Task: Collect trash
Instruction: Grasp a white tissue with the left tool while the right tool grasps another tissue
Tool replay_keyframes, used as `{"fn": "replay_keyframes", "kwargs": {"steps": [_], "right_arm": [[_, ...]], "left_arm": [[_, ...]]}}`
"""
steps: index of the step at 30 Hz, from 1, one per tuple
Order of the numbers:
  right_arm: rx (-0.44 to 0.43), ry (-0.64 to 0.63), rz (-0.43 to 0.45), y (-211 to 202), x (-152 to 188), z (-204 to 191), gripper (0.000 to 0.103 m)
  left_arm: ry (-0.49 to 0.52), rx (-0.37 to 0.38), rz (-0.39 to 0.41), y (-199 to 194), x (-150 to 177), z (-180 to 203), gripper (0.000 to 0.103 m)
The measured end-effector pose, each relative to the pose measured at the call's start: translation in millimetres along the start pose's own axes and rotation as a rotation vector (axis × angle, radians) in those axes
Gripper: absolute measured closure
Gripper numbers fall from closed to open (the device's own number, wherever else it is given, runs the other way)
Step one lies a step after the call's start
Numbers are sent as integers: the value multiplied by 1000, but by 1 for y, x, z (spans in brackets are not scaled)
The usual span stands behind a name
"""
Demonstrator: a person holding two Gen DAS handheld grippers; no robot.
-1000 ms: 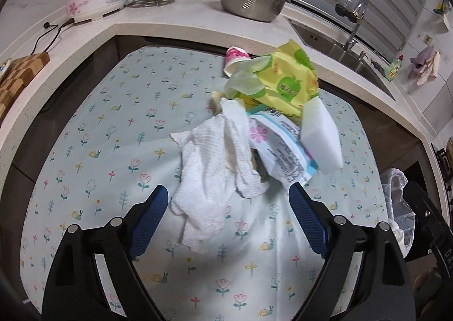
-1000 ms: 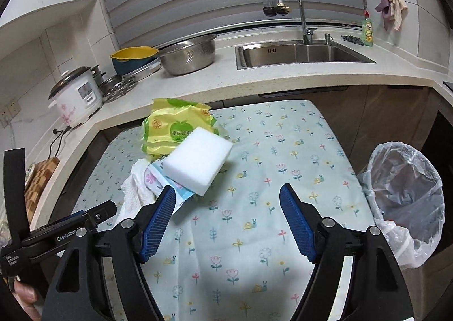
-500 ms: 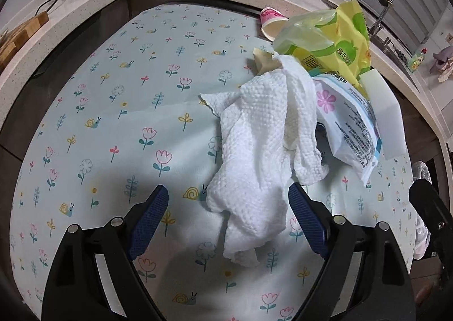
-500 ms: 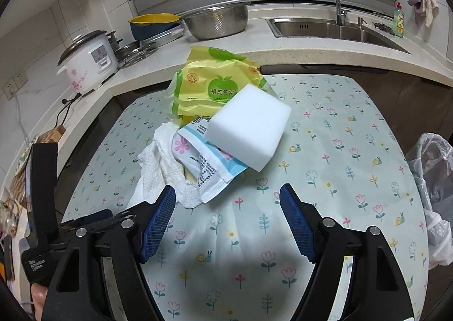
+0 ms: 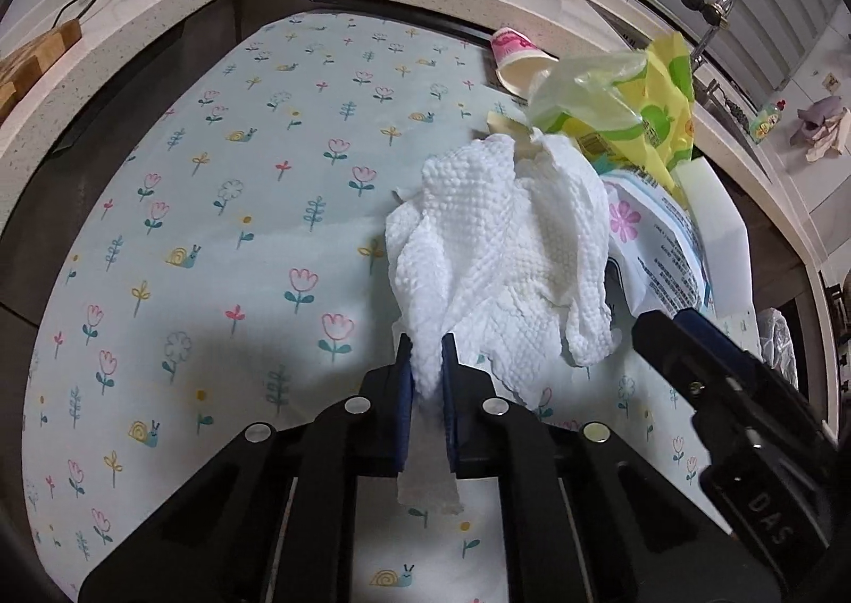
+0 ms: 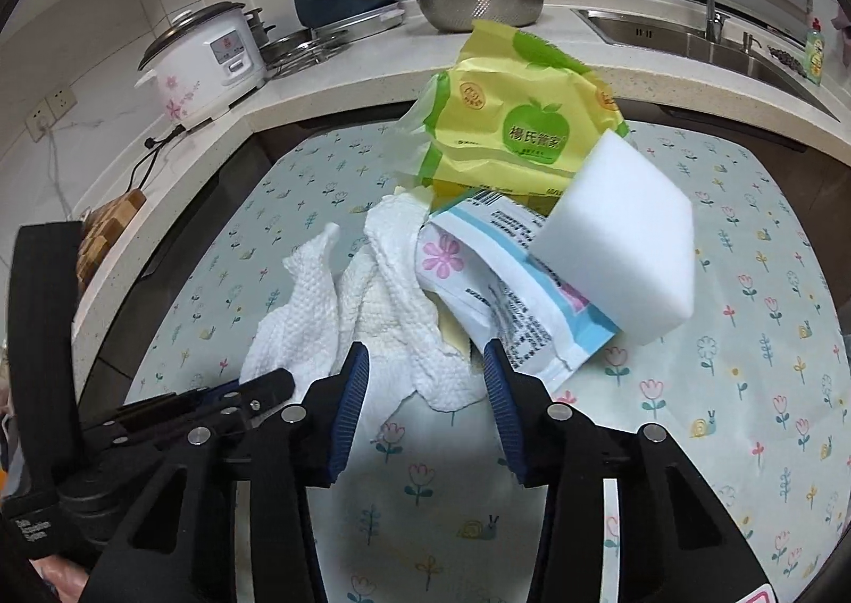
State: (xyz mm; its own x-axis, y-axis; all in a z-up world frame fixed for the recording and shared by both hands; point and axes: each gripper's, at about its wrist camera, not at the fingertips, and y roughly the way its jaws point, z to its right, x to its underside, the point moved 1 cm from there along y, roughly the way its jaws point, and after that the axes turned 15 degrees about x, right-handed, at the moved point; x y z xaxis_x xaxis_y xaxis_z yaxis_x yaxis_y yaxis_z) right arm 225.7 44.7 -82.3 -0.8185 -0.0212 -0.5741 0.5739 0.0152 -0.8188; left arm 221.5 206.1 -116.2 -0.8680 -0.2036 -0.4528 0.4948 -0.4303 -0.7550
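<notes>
Two grippers crowd one heap on the flowered tablecloth (image 5: 223, 209): the left gripper (image 5: 425, 363) is pinched tight on a corner of the crumpled white paper towel (image 5: 505, 252), while the right gripper (image 6: 425, 379) stands half-open with a fold of that towel and the blue-and-white printed packet (image 6: 510, 294) between its pads. Lifting now could, I'd guess, drag the packet, the white foam block (image 6: 622, 241) beyond it and the yellow-green wrapper (image 6: 521, 124) off the heap, since the towel lies under them. Farther off, the pink paper cup (image 5: 513, 55) is half hidden, and whether the right pads touch anything I cannot tell.

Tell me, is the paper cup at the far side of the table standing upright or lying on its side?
Lying on its side. The paper cup rests on the floral tablecloth with its pink wall uppermost.
</notes>
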Motion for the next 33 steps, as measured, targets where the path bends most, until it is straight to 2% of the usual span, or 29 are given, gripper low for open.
{"fn": "replay_keyframes", "kwargs": {"steps": [6, 14, 16, 20, 24, 33], "right_arm": [[2, -24, -21, 22, -2, -19, 69], [31, -15, -36, 48, -9, -23, 70], [39, -17, -40, 55, -9, -24, 75], [60, -18, -43, 62, -9, -22, 94], [41, -6, -20, 51, -10, -18, 98], [-5, 22, 71, -8, -20, -9, 99]], "left_arm": [[-19, -28, 18, -8, -10, -20, 94], [-25, -28, 15, -2, -18, -28, 93], [-22, -26, 12, 1, -19, -28, 93], [-12, -21, 4, 4, -16, -22, 93], [-2, -15, 2, 2, -13, -17, 94], [21, 3, 24, -16, -6, 7, 94]]}}
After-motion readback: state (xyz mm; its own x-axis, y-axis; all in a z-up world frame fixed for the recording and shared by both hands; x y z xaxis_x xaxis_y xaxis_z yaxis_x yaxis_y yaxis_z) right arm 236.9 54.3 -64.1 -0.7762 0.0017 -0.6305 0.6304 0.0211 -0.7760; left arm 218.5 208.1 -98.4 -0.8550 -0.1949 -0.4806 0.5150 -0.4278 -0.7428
